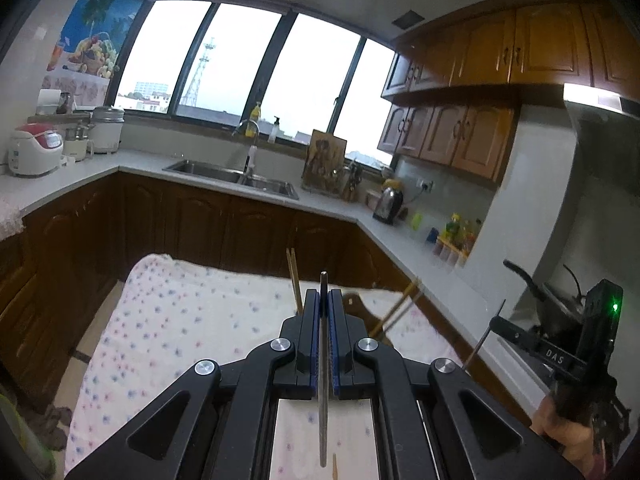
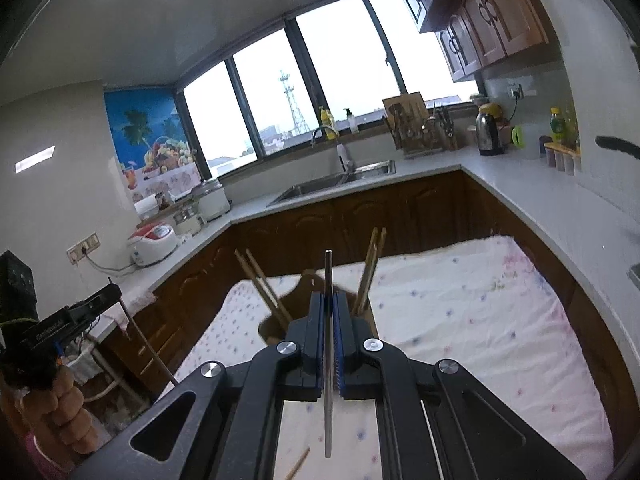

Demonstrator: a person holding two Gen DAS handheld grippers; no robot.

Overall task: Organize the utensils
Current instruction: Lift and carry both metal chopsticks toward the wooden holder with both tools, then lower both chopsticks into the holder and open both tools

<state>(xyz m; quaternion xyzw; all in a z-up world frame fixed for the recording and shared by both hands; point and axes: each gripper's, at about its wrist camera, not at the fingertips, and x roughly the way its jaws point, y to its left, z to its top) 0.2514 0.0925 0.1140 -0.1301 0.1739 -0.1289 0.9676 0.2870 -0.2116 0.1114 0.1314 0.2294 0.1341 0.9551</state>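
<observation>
At the lower centre of the left wrist view, the left gripper (image 1: 324, 300) is clenched on a thin grey metal rod (image 1: 323, 376), apparently a steel chopstick, which runs straight up the frame between the blue ribbed pads (image 1: 315, 344) and pokes out past the fingertips; the right wrist view shows the same arrangement, the right gripper (image 2: 329, 304) clamped on a second metal rod (image 2: 328, 356), slim, round and dull silver, its lower end hanging over the cloth; just beyond each claw stands a brown wooden holder (image 2: 280, 316), partly hidden behind the black fingers, with pale wooden chopsticks (image 2: 370, 268) leaning out of it at slants to left and right; in the left view those sticks (image 1: 294, 280) rise at mid-frame beside the jaw; the holder sits on a table draped in a white floral cloth (image 2: 480, 300), soft and dotted with small pink and blue flowers; another wooden stick end (image 2: 298, 464) shows at the bottom edge; behind, across the middle of both frames, runs a pale countertop (image 1: 132, 160) over dark brown cabinet doors, with a steel sink (image 1: 224, 174), a rice cooker (image 1: 36, 152) at far left and a metal kettle (image 2: 488, 132) at upper right; the other gripper appears at each frame's side edge.
</observation>
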